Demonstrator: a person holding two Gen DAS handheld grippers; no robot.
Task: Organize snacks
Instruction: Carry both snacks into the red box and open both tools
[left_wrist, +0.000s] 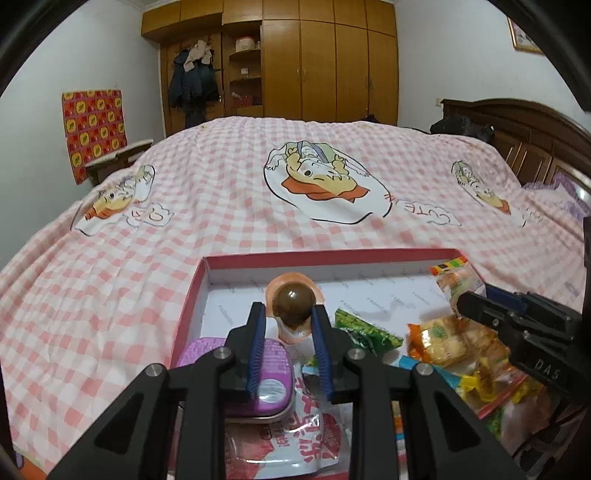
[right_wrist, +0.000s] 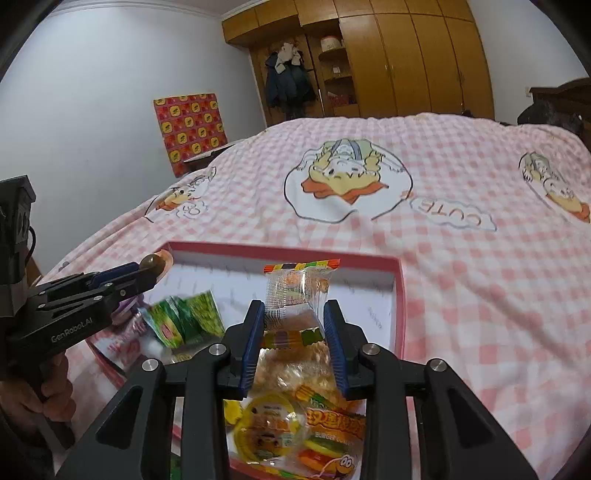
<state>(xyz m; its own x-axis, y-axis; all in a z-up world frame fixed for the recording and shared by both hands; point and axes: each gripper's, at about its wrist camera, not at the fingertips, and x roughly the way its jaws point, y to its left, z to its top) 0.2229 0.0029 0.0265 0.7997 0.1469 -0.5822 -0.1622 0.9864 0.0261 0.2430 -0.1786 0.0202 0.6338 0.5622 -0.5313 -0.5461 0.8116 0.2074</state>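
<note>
**Both grippers loaded over the snack box**

Near field, left wrist view: left gripper (left_wrist: 289, 315) pinches a brown ball-shaped candy (left_wrist: 294, 301) in clear-and-orange wrap, blue pads (left_wrist: 257, 341) pressed on both sides. Held item sits above the box interior, near the far-left corner. Directly under the gripper: purple tin (left_wrist: 271, 373) and a red-and-white pouch (left_wrist: 295, 435), both inside the box at its near-left end. Green packet (left_wrist: 364, 332) lies just right of the gripper.

Near field, right wrist view: right gripper (right_wrist: 294, 321) is clamped on a clear burger-gummy packet (right_wrist: 295, 291), packet standing upright betw. the pads, its striped top seal toward the far wall. Below it: yellow jelly cup (right_wrist: 267, 434) and a burger-print bag (right_wrist: 334, 439), touching each other.

Mid field: red-walled box (right_wrist: 400, 295) w/ white floor. Far half of the floor is bare; open room between the clamped packet and the far and right walls. Loose snacks crowd the near half.

Far field: box rests on the pink checked bed (left_wrist: 221, 192). Bedspread beyond the far wall is open on all sides. Wooden wardrobe (left_wrist: 332, 62) stands past the bed's far edge.
</note>
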